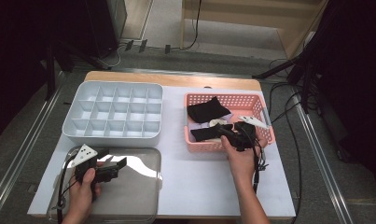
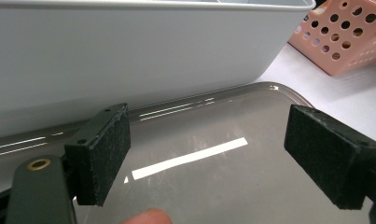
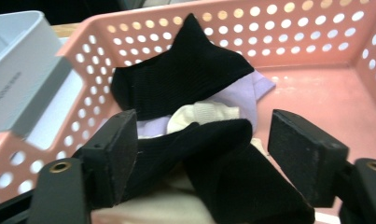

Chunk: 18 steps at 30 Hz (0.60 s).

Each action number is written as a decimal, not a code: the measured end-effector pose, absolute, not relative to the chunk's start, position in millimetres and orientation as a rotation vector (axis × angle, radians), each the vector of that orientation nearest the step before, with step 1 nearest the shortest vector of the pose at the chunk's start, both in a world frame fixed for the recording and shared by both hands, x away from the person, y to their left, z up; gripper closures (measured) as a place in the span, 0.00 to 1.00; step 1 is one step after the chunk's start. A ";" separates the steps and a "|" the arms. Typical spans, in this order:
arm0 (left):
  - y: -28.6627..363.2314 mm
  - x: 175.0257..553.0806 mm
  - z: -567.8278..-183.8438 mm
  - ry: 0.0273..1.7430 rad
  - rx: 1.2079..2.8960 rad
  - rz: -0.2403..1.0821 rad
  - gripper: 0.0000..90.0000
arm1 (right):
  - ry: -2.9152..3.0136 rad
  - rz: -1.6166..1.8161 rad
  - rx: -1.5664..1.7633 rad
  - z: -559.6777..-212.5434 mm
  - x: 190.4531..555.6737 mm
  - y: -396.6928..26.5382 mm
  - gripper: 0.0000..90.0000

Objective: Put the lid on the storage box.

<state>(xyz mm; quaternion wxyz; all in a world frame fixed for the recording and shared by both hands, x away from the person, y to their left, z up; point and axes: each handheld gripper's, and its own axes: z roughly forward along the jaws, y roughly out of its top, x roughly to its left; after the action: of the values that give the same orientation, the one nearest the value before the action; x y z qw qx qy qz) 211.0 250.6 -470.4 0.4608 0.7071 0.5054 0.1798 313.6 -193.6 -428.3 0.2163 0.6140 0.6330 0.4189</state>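
Right tongs [image 3: 202, 158] spread wide in pink basket [image 3: 311, 32], black sock [image 3: 223, 163] lying loose between pads; left tongs [image 2: 209, 158] released, hovering over steel tray [image 2: 232, 121] beside white organiser [image 2: 129, 51]

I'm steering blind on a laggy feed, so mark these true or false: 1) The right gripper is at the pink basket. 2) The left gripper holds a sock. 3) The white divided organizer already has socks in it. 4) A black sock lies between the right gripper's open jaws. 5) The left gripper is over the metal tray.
1) True: the right gripper is at the pink basket.
2) False: the left gripper is open with nothing between its jaws.
3) False: the compartments of the white divided organizer are bare.
4) True: a black sock lies between them; the pads are not pressing on it.
5) True: it hovers over the metal tray.
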 end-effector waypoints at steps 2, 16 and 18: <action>250.5 211.2 -470.3 1.242 1.747 0.441 0.17 | 1.770 1.151 1.724 -430.2 318.3 -192.8 0.26; 250.2 211.5 -470.6 1.240 1.749 0.439 0.18 | 1.874 0.998 1.819 -431.2 343.0 -186.0 0.34; 250.2 211.5 -470.6 1.240 1.748 0.438 0.18 | 1.874 0.979 1.836 -431.4 345.5 -184.7 0.42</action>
<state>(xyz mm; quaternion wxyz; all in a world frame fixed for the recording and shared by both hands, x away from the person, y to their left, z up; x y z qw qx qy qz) 211.5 250.2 -470.6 0.4590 0.7099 0.5037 0.1780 345.5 -184.7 -431.4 0.1698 0.6462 0.6594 0.3446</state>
